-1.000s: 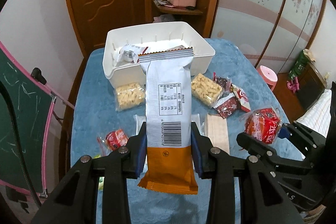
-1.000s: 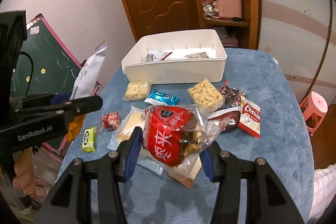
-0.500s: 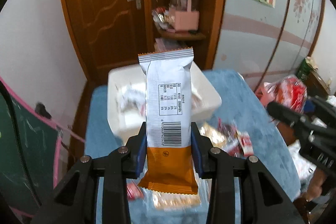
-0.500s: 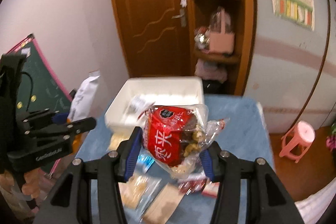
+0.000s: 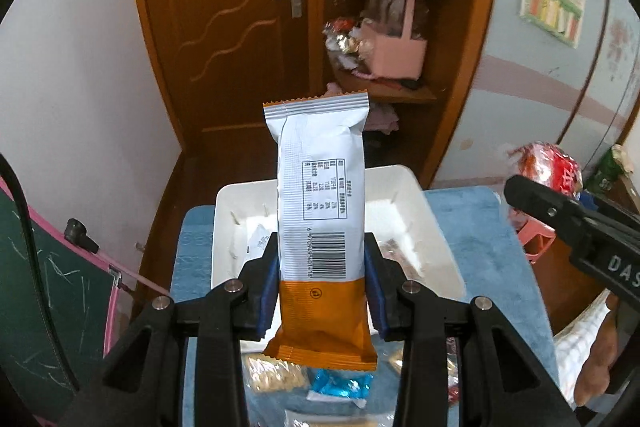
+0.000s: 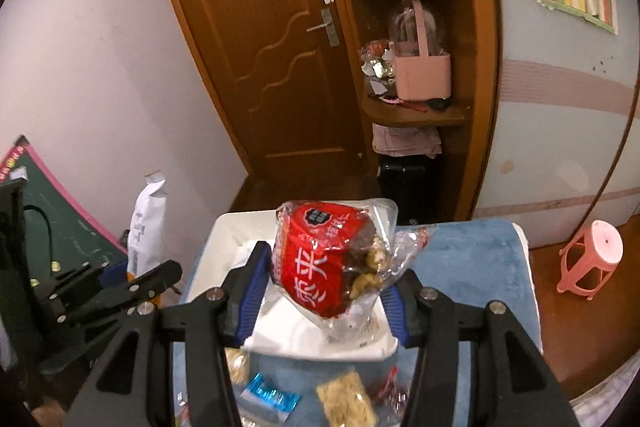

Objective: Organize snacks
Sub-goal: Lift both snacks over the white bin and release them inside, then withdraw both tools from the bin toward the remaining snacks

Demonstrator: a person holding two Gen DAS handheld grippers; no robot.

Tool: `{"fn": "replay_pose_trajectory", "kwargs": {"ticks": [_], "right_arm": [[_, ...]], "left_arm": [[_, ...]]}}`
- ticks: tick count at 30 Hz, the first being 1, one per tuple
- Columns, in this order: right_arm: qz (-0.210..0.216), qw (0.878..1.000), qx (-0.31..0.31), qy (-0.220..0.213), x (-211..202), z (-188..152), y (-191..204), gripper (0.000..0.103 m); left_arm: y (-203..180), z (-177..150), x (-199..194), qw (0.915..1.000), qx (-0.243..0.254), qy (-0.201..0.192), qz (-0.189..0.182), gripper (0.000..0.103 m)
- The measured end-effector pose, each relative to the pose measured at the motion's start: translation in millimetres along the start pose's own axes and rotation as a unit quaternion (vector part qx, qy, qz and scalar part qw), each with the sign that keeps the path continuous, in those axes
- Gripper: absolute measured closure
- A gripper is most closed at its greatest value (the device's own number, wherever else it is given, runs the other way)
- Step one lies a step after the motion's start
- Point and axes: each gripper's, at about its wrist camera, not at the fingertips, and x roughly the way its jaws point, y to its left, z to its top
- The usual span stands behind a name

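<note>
My left gripper (image 5: 320,287) is shut on a tall white and orange snack packet (image 5: 320,211) and holds it upright over the white plastic bin (image 5: 432,231). My right gripper (image 6: 320,291) is shut on a red and clear bag of snacks (image 6: 324,259) and holds it above the same bin (image 6: 304,339). The bin holds a few small packets. The right gripper and its red bag (image 5: 548,167) show at the right of the left wrist view. The left gripper with its white packet (image 6: 148,223) shows at the left of the right wrist view.
The bin stands on a table with a blue cloth (image 6: 472,267). Loose snacks lie before it: a blue packet (image 6: 272,395), a bag of pale puffs (image 6: 348,399). A green chalkboard (image 5: 36,287) stands left. A door, wooden shelves (image 6: 416,111) and a pink stool (image 6: 592,259) are behind.
Both grippers have risen and moved forward with their packets, from over the loose snacks to above the bin. The views now tilt up toward the door and shelves.
</note>
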Motion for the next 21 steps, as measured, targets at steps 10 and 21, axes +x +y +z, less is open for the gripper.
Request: {"fn": "replay_pose_trajectory", "kwargs": {"ticks": [10, 21], "right_arm": [[-0.035, 0.997, 0.003, 0.069, 108.8, -0.5, 8.6, 0.045], [-0.019, 0.996, 0.013, 0.081, 117.1, 0.2, 8.3, 0.025]], "left_arm": [[33.9, -1.6, 87.3, 0.9966, -0.045, 0.067, 0.018, 0.06], [49.9, -8.8, 111.1, 0.9941, -0.061, 0.089, 0.008, 0.008]]}}
